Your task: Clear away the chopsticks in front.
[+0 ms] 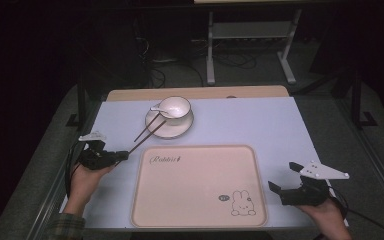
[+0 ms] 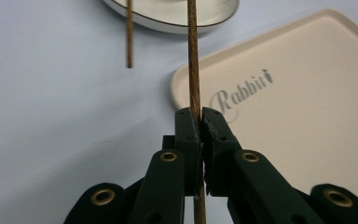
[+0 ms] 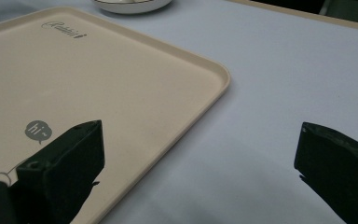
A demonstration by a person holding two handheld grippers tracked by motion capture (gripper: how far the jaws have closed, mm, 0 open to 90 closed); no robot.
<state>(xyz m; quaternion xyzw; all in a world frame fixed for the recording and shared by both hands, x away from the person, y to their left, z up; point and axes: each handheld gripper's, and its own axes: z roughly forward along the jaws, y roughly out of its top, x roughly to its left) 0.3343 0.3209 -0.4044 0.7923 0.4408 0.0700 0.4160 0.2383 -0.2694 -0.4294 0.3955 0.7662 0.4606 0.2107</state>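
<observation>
- High view, far left: the left gripper (image 1: 123, 155) sits low over the pale blue table mat (image 1: 260, 125), held in the person's left hand (image 1: 82, 182), jaws pointing right and away toward the dishes.
- Its jaws are clamped on the near end of one thin brown wooden chopstick (image 2: 194, 60); the far end rests on the white round saucer (image 1: 180, 128).
- The second brown chopstick (image 2: 129, 35) lies just beside it, ungripped.
- Risk: the grip is at the very end of a long, thin stick. A quick lift may let it pivot in the jaws, slip out, or knock the second chopstick, the white spoon (image 1: 157, 108) or the white ceramic cup (image 1: 175, 108).
- Centre: the beige rectangular plastic tray (image 1: 145, 200) with rabbit print lies bare.
- Right: the right gripper (image 1: 284, 176) hovers beside the tray's right edge, jaws wide apart, holding nothing.
</observation>
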